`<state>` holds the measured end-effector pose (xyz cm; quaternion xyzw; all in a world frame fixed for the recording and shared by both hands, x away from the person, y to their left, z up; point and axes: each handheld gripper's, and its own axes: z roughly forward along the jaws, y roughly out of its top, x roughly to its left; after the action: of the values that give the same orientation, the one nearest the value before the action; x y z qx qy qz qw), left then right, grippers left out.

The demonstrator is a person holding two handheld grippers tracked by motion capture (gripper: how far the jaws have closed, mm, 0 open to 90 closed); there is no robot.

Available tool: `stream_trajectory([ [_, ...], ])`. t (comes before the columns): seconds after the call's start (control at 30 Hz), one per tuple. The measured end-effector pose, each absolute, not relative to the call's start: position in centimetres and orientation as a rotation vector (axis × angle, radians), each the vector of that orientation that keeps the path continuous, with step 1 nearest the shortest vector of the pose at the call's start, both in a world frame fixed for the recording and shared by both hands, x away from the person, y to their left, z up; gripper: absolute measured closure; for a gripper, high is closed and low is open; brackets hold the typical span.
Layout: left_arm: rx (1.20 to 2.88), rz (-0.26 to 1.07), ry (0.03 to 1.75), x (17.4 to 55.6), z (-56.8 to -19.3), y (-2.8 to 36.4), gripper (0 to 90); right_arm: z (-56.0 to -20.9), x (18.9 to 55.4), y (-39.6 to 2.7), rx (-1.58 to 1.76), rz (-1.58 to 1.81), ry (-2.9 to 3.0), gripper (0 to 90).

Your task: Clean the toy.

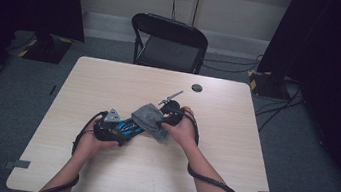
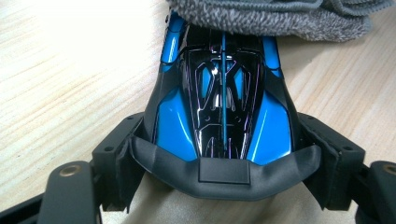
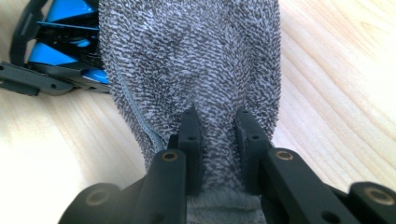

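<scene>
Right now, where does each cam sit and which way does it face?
High view: fixed above the person's side, looking forward and down on the table; both forearms enter from below, left gripper and right gripper meet mid-table.
Left gripper view: rides the left gripper, looks along its fingers clamped on the blue toy car.
Right gripper view: rides the right gripper, looks along its fingers pinching the grey cloth.
Shared: all three show car, cloth and tabletop.

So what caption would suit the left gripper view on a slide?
Left gripper clamps a blue and black toy car while a grey cloth drapes its far end.
</scene>
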<state>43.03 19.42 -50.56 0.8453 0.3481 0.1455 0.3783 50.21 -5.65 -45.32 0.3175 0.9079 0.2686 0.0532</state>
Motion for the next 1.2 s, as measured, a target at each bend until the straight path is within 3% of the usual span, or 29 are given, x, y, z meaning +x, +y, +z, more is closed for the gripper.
stream_trajectory([
  [1.2,2.16,0.372,0.89,43.0,-50.6,19.4,24.1,-46.5,51.2,-9.9,1.066,0.777,2.703,75.4],
])
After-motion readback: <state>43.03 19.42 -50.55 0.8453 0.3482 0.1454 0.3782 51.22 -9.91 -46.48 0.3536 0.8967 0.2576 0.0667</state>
